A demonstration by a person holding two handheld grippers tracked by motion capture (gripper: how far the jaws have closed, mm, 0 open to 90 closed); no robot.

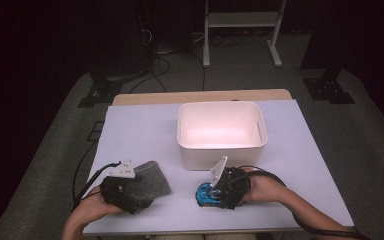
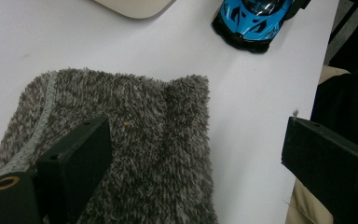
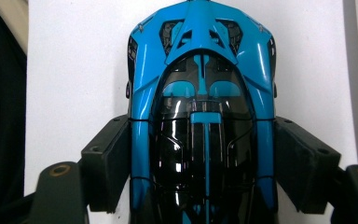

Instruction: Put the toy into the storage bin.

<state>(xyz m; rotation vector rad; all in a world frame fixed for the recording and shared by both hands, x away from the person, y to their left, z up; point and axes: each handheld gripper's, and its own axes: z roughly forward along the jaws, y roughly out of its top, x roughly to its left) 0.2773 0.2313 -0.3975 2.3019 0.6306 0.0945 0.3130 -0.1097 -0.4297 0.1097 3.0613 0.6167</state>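
A blue toy car (image 1: pixel 204 196) with a black canopy rests on the white table (image 1: pixel 140 130) in front of the bin. My right gripper (image 1: pixel 212 193) is shut on it; in the right gripper view the two black pads (image 3: pixel 114 158) press on both flanks of the car (image 3: pixel 200 70), whose nose points away. At the left lies a grey fuzzy cloth (image 1: pixel 152 178). My left gripper (image 1: pixel 141 198) stands open over the cloth's near edge. In the left gripper view (image 2: pixel 198 135) one jaw hangs over the cloth (image 2: pixel 135 121) and the other beyond the table's edge, with the car (image 2: pixel 251 21) farther off.
A white plastic bin (image 1: pixel 222 106) with handle slots stands mid-table behind the car; its corner (image 2: pixel 135 5) appears in the left gripper view. Cables trail from both grippers off the table's front. Dark floor, stands and a white frame lie beyond.
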